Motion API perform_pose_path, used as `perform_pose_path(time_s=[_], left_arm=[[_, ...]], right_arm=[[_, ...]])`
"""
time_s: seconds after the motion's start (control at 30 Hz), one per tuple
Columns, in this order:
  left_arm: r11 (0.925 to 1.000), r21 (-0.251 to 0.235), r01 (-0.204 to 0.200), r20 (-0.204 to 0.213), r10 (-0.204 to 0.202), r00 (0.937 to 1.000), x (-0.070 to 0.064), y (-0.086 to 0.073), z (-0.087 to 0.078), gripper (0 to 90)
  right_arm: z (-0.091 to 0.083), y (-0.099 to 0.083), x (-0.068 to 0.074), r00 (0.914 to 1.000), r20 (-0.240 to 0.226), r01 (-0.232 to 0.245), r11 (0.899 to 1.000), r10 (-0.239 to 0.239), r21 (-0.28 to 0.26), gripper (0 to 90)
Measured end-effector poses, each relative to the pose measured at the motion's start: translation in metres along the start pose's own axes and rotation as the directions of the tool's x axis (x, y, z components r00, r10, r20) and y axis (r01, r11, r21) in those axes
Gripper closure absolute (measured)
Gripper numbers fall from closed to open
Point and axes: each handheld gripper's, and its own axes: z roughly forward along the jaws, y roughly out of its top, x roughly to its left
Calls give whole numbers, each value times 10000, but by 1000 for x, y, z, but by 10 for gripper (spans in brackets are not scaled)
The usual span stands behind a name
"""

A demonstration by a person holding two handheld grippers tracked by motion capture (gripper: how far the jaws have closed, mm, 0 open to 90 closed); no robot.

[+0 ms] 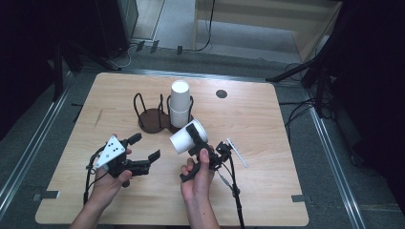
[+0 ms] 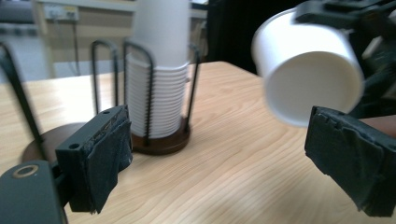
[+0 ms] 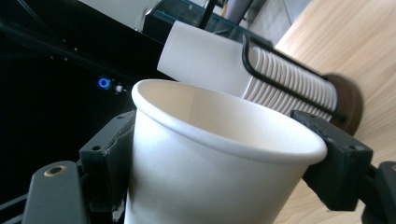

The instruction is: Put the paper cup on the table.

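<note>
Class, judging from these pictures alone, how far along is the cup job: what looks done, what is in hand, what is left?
Done: one paper cup is off the stack in the wire holder. In hand: the right gripper is clamped on it, tilted above the table. The left gripper is open and holds nothing. Left: probably setting the cup down or passing it across.

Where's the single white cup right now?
In the high view the single white cup is at table centre, held tilted off the wood in the right claw, just in front of the cup stack in its wire holder.
</note>
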Motion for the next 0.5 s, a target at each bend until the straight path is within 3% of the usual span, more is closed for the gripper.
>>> perform_pose_path(time_s=[0.3, 0.5], left_arm=[[9985, 515, 189, -1070, -133, 9942, 29, -9, -11, 81], [9927, 1185, 218, -1878, 8, 9822, 45, -13, -18, 81]], right_arm=[[-2, 1, 5, 9880, 137, 1537, 9881, -1535, -111, 197], [0, 3, 9, 9651, 155, 2618, 9646, -2615, -302, 197]])
